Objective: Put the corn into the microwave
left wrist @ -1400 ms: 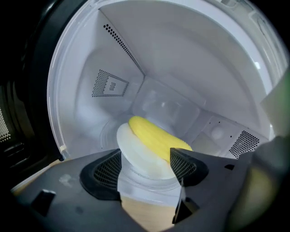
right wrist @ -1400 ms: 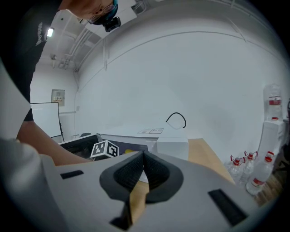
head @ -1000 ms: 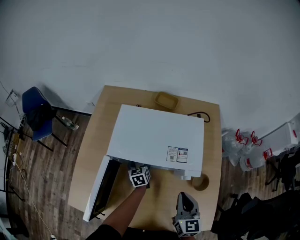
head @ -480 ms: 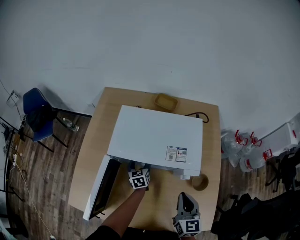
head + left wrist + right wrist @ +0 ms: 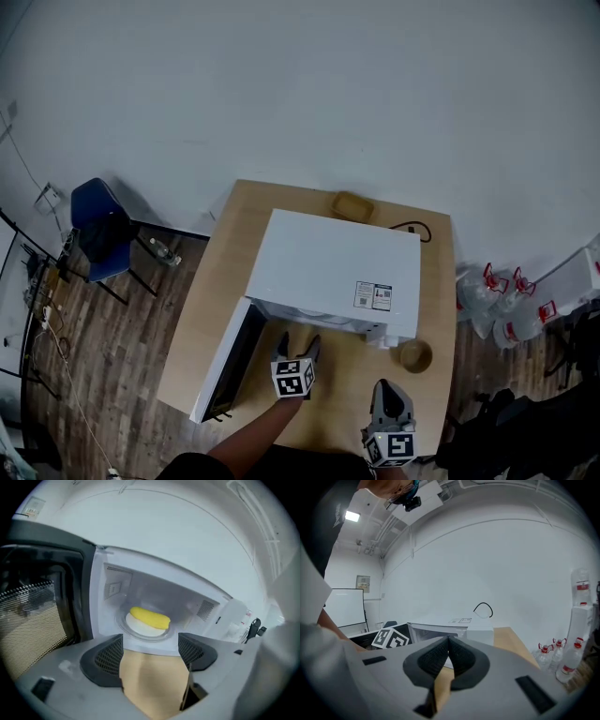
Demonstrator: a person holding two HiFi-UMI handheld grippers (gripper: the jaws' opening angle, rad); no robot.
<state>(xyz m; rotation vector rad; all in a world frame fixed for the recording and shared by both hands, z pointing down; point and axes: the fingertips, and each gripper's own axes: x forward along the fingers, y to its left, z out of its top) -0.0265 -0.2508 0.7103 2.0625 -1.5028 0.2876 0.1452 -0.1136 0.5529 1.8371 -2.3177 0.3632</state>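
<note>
Left gripper: jaws released and standing well apart, with only bare table showing between them. Nothing is held.

Directly ahead of these jaws, past their tips, the microwave cavity stands open. The corn lies on its side on a round white plate inside the cavity, roughly centred on the gap between the jaws and clear of both. The microwave door is swung open, to the left of the left jaw.

Right gripper: jaws clenched, pads meeting along their length, nothing between them. The microwave's front edge lies ahead of these jaws and slightly to their left.

In the head view, the left gripper points at the microwave opening with its tips just short of it. The right gripper sits to its right, apart from it. A small round brown bowl stands on the table ahead and right of the right jaws, just beside the microwave's front corner.
</note>
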